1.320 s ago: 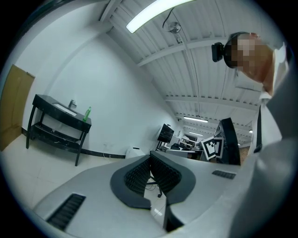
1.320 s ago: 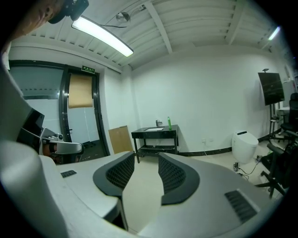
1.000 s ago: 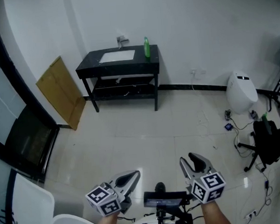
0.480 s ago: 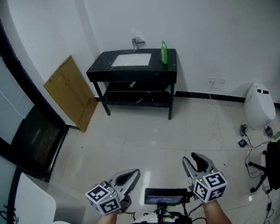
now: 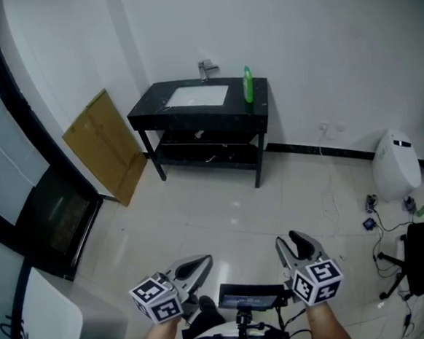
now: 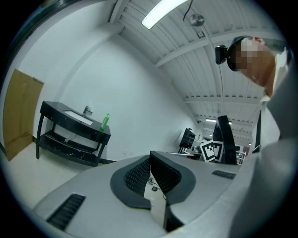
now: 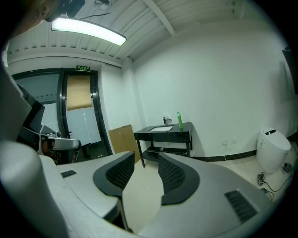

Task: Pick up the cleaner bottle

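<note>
The green cleaner bottle (image 5: 248, 84) stands upright at the right end of a black sink table (image 5: 156, 111) against the far wall. It also shows small and distant in the left gripper view as the bottle (image 6: 105, 122) and in the right gripper view as the bottle (image 7: 179, 120). Both grippers hover low in the head view, several steps from the table. My left gripper (image 5: 201, 265) (image 6: 150, 160) has a narrow gap between its jaws and holds nothing. My right gripper (image 5: 289, 241) (image 7: 146, 160) is open wider, also with nothing in it.
A faucet (image 5: 205, 69) and white basin (image 5: 197, 95) sit on the table top. A cardboard panel (image 5: 100, 141) leans on the left wall. A white appliance (image 5: 395, 161), floor cables (image 5: 369, 215) and black equipment (image 5: 423, 254) lie at the right. Tiled floor stretches between me and the table.
The head view has swung and drawn a little toward the table over the second. Both grippers keep their places in it, jaws unchanged. A shoe now shows at the bottom.
</note>
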`<state>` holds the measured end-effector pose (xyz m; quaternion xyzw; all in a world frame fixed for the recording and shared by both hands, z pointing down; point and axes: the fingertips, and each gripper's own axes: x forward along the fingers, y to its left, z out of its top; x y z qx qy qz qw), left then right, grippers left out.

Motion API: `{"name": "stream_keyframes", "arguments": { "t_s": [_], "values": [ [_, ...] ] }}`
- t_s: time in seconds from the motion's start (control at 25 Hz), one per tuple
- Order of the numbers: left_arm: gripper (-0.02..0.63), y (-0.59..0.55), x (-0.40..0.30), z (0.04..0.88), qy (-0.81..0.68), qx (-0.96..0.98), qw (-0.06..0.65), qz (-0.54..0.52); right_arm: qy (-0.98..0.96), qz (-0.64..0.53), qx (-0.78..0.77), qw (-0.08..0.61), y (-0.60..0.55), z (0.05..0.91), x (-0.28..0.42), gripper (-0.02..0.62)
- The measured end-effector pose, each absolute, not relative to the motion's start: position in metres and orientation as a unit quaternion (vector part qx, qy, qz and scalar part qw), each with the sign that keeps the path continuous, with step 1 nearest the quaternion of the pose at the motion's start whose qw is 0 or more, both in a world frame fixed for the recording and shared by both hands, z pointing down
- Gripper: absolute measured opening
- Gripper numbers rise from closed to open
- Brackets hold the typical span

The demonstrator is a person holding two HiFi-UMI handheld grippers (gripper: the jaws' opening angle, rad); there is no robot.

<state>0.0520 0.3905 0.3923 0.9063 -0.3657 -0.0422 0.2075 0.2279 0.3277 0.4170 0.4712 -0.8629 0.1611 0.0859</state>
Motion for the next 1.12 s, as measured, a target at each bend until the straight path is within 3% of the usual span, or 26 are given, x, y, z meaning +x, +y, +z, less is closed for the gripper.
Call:
{"name": "stream_keyframes", "arguments": {
  "t_s": [0.6, 1.12],
  "values": [
    [-0.005, 0.325, 0.048, 0.411, -0.315, 0.922, 0.219, -0.044, -0.835, 0.169, 0.516, 0.087, 0.295, 0.427, 0.226, 0.167],
    [-0.004, 0.193, 0.009, 0.413, -0.275, 0.929, 0.243, -0.042, -0.818, 0.181, 0.537, 0.096, 0.181, 0.418, 0.178, 0.167]
  ]
}}
